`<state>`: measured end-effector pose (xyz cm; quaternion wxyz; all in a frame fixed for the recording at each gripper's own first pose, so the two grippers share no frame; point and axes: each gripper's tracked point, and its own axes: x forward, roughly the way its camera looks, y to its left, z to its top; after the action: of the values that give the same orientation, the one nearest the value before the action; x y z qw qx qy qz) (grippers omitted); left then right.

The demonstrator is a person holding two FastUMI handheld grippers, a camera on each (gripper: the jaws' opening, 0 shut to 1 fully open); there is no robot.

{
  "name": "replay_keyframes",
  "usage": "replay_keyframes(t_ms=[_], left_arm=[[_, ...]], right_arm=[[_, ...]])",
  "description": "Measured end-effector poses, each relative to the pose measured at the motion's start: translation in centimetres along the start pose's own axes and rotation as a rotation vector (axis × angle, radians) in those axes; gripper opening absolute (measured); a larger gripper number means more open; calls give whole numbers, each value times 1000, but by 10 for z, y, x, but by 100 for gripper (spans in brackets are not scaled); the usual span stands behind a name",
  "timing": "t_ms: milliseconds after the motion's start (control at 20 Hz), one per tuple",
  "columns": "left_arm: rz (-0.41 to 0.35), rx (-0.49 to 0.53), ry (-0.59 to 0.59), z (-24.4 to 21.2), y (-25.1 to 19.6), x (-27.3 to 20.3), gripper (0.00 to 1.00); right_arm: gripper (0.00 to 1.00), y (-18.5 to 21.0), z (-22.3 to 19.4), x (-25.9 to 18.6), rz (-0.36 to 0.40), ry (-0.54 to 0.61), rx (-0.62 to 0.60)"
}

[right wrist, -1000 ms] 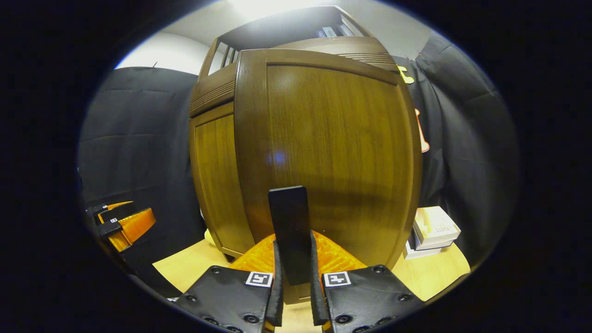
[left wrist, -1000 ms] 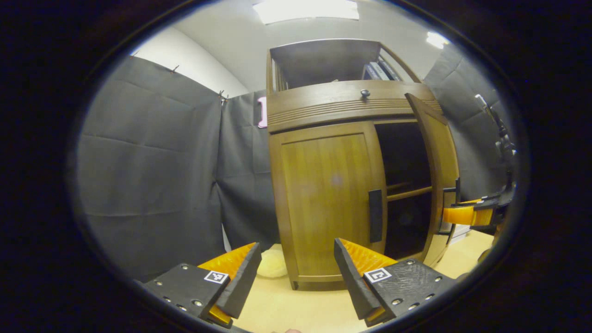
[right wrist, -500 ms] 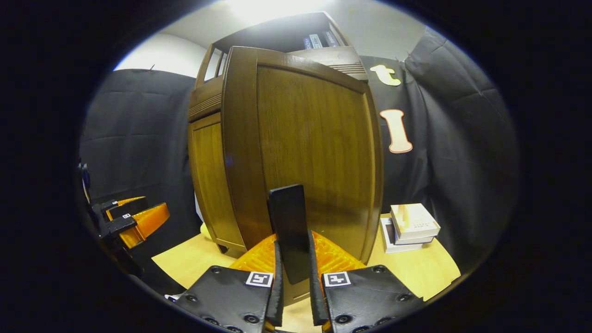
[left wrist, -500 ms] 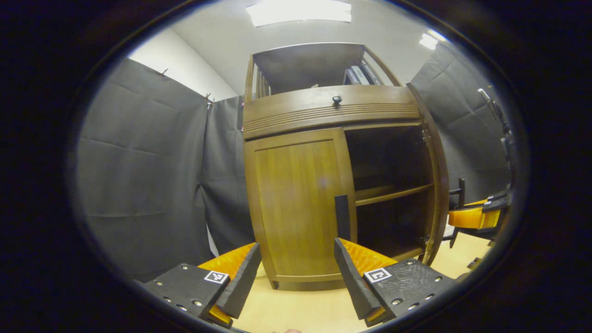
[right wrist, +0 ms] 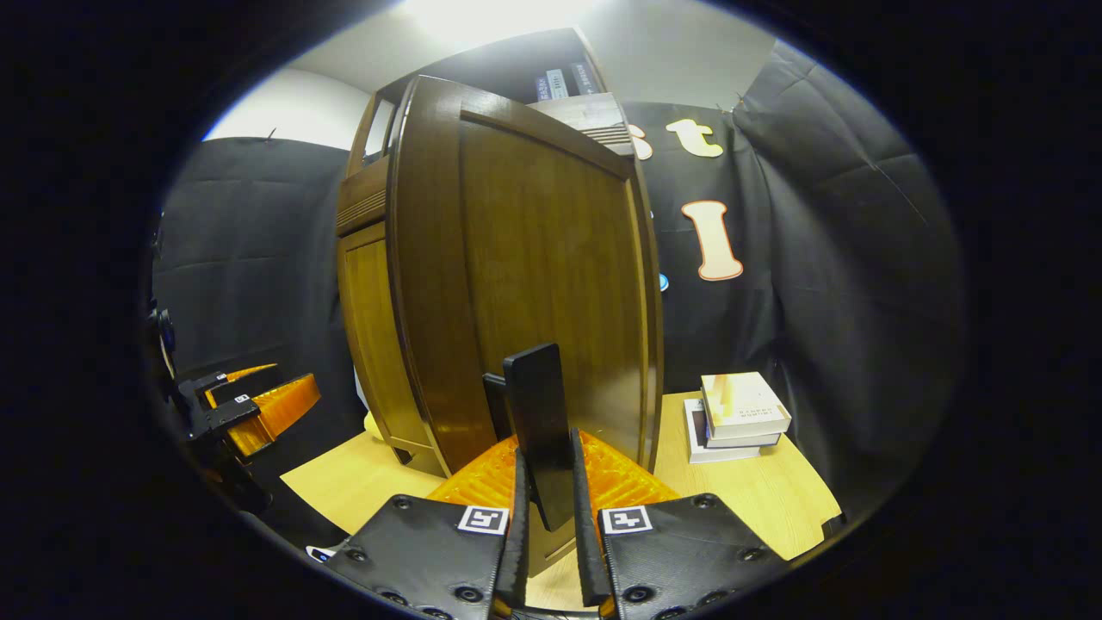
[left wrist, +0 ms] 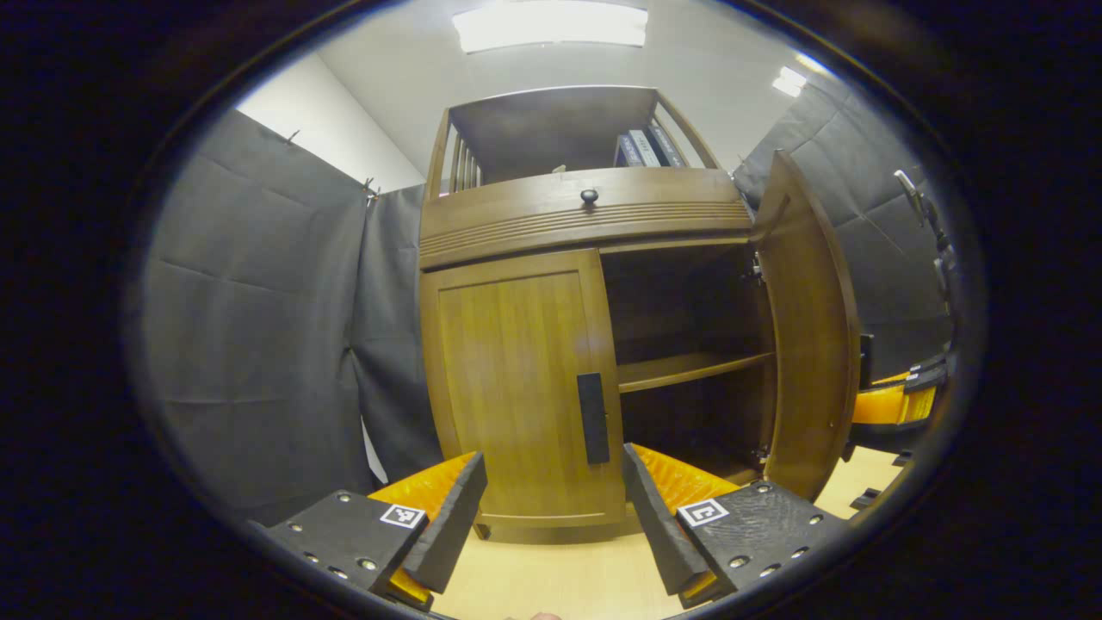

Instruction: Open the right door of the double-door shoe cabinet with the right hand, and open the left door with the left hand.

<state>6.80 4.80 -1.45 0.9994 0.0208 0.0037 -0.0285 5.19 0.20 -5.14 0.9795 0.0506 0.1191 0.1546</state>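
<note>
Right claw (right wrist: 547, 517) is clamped on the black bar handle (right wrist: 538, 422) of the brown wooden right door (right wrist: 534, 284), swung wide at frame centre. Left claw (left wrist: 551, 508) is spread, low centre, facing the closed left door (left wrist: 516, 387) and its black handle (left wrist: 592, 418) on the light wood surface (left wrist: 551, 577).

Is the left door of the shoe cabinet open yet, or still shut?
Shut. In the left gripper view the left door sits flush in the cabinet front, its handle untouched ahead of the open left gripper.
</note>
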Motion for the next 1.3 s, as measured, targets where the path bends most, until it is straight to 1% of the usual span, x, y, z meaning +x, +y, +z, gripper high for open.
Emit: replay_keyframes(t_ms=[50, 100, 150, 200, 250, 300, 350, 400, 450, 500, 550, 600, 900, 950, 1000, 1050, 1100, 1150, 1200, 1250, 1300], left_arm=[[0, 0, 2, 0, 0, 0, 92], [-1, -2, 4, 1, 0, 0, 92], [-3, -3, 7, 1, 0, 0, 92], [-3, -4, 11, 2, 1, 1, 92], [-3, -5, 12, 3, 2, 0, 92], [-2, -6, 11, 4, 2, 1, 92], [-3, -4, 11, 4, 1, 0, 92], [-5, -1, 10, 4, 1, 2, 92], [-9, 1, 9, 3, 0, 3, 92], [-13, 4, 10, 2, -1, 4, 92], [-18, 3, 13, 0, -2, 5, 92], [-24, 2, 14, 1, -3, 7, 92], [-63, 9, 16, 5, -7, 22, 92], [-67, 4, 18, 6, -6, 26, 92], [-71, -2, 20, 8, -6, 31, 92], [-77, -7, 20, 9, -6, 37, 92], [-81, -8, 20, 10, -6, 41, 92], [-87, -9, 20, 8, -8, 40, 92], [-94, -8, 19, 9, -10, 42, 92], [-102, -7, 18, 9, -10, 47, 92], [-109, -5, 18, 10, -12, 52, 92]], right_arm=[[22, -5, 0, -2, -5, -2, -1], [25, -11, 2, -4, -16, -3, -9], [22, -19, 1, -6, -30, -2, -15], [25, -27, 0, -7, -48, 4, -14], [22, -36, 1, -8, -67, 6, -6], [22, -45, 3, -9, -81, 4, 4], [24, -53, 4, -11, -93, 6, 14], [14, -62, 5, -12, -108, 5, 20], [10, -69, 5, -14, -114, 5, 23], [19, -76, 6, -18, -121, 9, 31], [19, -83, 6, -20, -132, 9, 35], [10, -91, 8, -23, -146, 7, 36], [10, -108, 9, -38, -206, 5, 9], [10, -107, 9, -43, -205, 7, 6], [14, -110, 10, -46, -218, 5, 3], [15, -115, 12, -53, -238, 2, -5], [14, -120, 13, -60, -260, 0, -10], [19, -121, 10, -62, -273, -1, -3], [24, -118, 12, -68, -264, -5, 18], [25, -120, 14, -74, -276, -16, 27], [32, -119, 15, -80, -282, -19, 27]])
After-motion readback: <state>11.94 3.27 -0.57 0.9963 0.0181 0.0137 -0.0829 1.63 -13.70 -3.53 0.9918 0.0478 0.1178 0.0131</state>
